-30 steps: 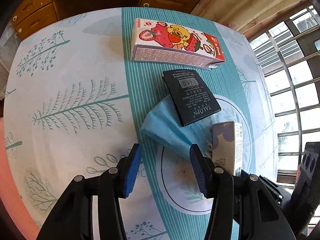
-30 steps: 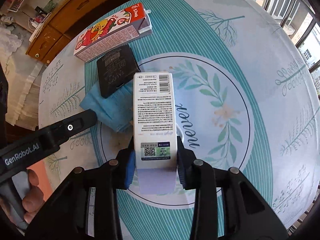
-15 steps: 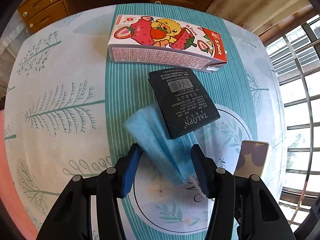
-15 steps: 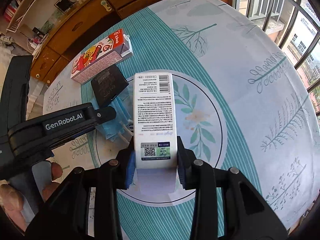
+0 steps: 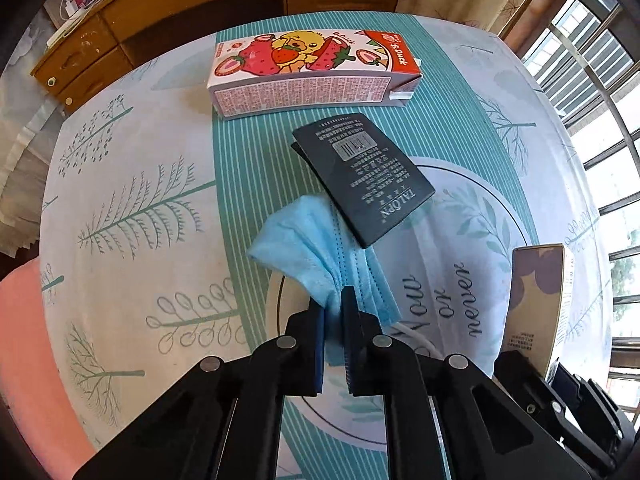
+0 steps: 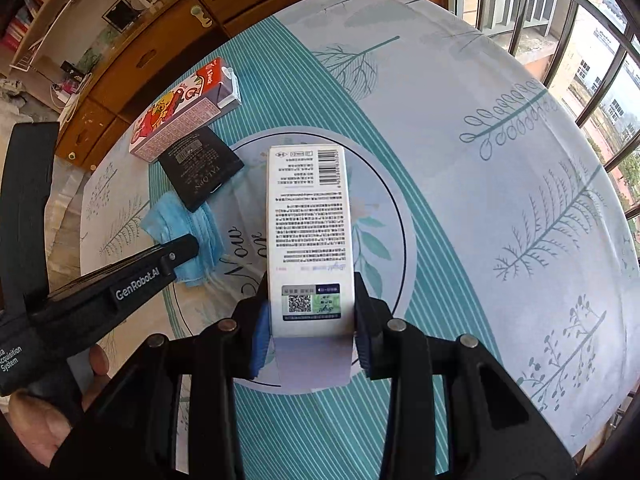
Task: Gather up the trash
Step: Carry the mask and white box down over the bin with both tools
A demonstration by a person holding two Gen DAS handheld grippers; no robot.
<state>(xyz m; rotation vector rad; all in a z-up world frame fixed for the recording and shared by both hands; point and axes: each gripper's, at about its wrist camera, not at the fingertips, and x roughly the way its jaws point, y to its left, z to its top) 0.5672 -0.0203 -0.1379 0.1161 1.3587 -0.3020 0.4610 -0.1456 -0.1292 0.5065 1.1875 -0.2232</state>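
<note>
L gripper (image 5: 332, 308) jaws closing on near end of blue face mask (image 5: 316, 248), pads pinching it; mask lies on the tablecloth (image 5: 120, 208), far end under black TALOPN box (image 5: 364, 176). R gripper (image 6: 308, 312) clamps white carton (image 6: 308, 220). Strawberry drink carton (image 5: 312, 72) lies at far side.

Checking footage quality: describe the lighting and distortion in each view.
Left wrist view: daylight from the barred window, strong fisheye bending of the leaf-printed tablecloth, dark vignette corners. Right wrist view: same bulge, sharp print on the white cardboard box.
</note>
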